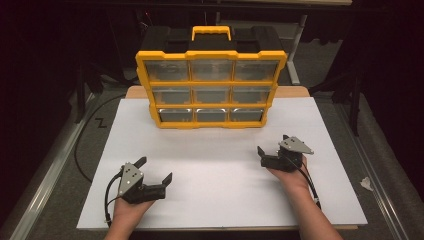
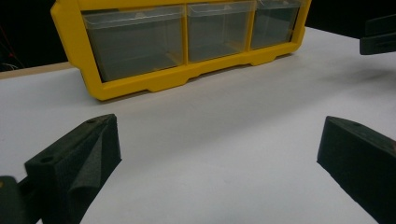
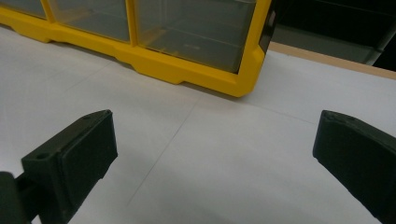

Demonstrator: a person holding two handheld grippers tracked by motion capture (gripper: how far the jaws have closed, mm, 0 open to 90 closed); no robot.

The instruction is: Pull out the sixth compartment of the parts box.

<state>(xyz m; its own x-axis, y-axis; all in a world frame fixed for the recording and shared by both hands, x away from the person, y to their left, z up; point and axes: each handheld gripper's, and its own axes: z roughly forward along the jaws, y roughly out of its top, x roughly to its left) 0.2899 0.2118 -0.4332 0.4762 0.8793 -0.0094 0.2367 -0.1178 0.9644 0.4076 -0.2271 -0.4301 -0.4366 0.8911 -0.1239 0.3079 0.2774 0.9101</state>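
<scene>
A yellow organizer case (image 1: 211,82) with a black back and a yellow handle stands upright at the back middle of the white board (image 1: 220,150). Its front holds clear drawers in three rows of three. My left gripper (image 1: 154,169) rests near the front left, open, nothing between its jaws. My right gripper (image 1: 273,144) sits at the front right, also open and empty. In the left gripper view the left gripper (image 2: 217,128) faces the case's bottom row (image 2: 187,77). In the right gripper view the right gripper (image 3: 215,123) looks at the case's lower right corner (image 3: 243,74).
The board's wooden backing shows at the far edge (image 1: 295,91). Black cables (image 1: 107,200) trail off both grippers. A white scrap (image 1: 366,183) lies on the grey floor at the right. The other gripper's jaw (image 2: 378,35) shows at the top right of the left gripper view.
</scene>
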